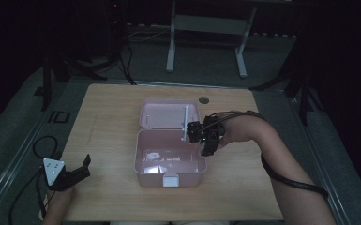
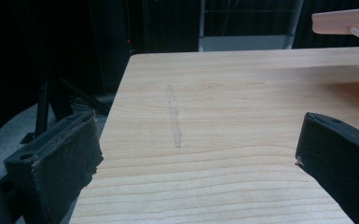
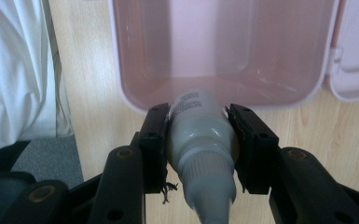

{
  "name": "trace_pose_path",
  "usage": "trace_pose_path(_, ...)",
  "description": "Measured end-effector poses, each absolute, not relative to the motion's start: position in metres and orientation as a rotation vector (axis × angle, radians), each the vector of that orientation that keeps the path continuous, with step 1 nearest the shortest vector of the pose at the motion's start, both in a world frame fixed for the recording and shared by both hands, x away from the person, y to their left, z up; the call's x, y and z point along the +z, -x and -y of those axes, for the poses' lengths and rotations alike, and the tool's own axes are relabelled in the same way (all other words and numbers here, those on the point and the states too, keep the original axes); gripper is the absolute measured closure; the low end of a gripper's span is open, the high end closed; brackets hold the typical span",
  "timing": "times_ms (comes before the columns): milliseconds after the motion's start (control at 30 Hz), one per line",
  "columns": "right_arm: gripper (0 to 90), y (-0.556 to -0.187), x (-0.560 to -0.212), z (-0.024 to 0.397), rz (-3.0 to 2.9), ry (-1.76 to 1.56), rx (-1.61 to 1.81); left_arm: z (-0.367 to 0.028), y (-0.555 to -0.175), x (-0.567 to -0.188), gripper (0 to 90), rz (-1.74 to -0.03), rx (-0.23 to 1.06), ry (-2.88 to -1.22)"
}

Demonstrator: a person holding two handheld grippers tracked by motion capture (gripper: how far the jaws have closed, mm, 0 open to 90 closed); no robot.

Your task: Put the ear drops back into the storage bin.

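An open pink plastic box (image 1: 143, 159) stands mid-table with its lid (image 1: 169, 115) folded flat behind it. In the high view my right gripper (image 1: 205, 140) hovers over the box's right rim. The right gripper view shows that gripper (image 3: 198, 119) shut on a white squeeze bottle (image 3: 200, 135). The bottle's nozzle points back toward the camera and its base sits over the rim of the empty pink box (image 3: 130, 100). My left gripper (image 1: 85, 168) rests near the table's front left corner. It stands open (image 2: 198, 140) with only bare wood between its jaws.
The box has a white latch (image 1: 171, 180) on its front wall. A faint streak (image 2: 174, 116) marks the tabletop ahead of the left gripper. A round cable hole (image 1: 204, 100) lies at the table's far edge. White clothing (image 3: 14, 70) hangs beside the table.
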State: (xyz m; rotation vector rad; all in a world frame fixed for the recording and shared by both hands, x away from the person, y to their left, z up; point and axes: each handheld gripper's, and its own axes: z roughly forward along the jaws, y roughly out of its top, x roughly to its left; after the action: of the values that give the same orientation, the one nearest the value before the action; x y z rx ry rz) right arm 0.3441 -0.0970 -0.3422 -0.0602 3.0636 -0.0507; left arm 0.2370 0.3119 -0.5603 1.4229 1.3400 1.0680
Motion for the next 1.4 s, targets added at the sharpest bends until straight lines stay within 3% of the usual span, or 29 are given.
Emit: trace_pose_path(1400,59.6,-0.362,-0.466,0.057,-3.117,0.127,-0.13,-0.311,-0.237,-0.561,0.3,-1.333,1.071,-1.425)
